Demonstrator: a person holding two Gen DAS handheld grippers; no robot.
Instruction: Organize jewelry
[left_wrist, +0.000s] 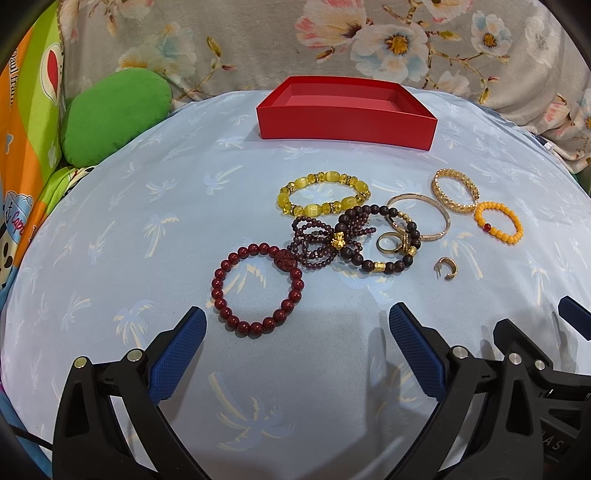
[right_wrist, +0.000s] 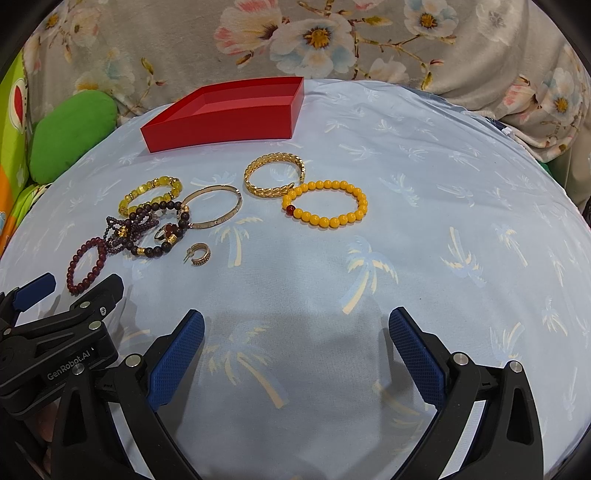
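Both pairs of jaws stand wide open and hold nothing; your left gripper (left_wrist: 297, 319) and right gripper (right_wrist: 295, 321) hover side by side over the near edge of the palm-print cushion (right_wrist: 461, 206), the surface that carries everything.

Working left to right from the left wrist view: the dark red bead bracelet (left_wrist: 257, 288) lies flat just ahead of your left gripper, nearest of all the pieces. Beyond it sits the tangle: a purple small-bead strand (left_wrist: 312, 242) knotted with a dark bead bracelet with gold spacers (left_wrist: 380, 236), a gold ring (left_wrist: 388, 244) resting against them. Behind the tangle lies the yellow glass bead bracelet (left_wrist: 325, 192). Next comes the thin gold bangle (left_wrist: 419, 216), overlapping the tangle's right side, with a small gold hoop earring (left_wrist: 447, 268) apart on the near side. Toward the right edge, the gold woven cuff (left_wrist: 455, 189) touches the orange bead bracelet (left_wrist: 498, 223). The red box (left_wrist: 347, 110) waits empty at the far edge, centred.

My read: nothing is sorted yet. Your left gripper is closer to the dark red bracelet, which lies straight ahead and slightly left; your right gripper is nearer the orange bracelet, ahead of its jaws.

Only the right wrist view shows the orange bracelet and cuff clearly spread and the left gripper's body at its lower left; only the left view resolves the tangle's strands.
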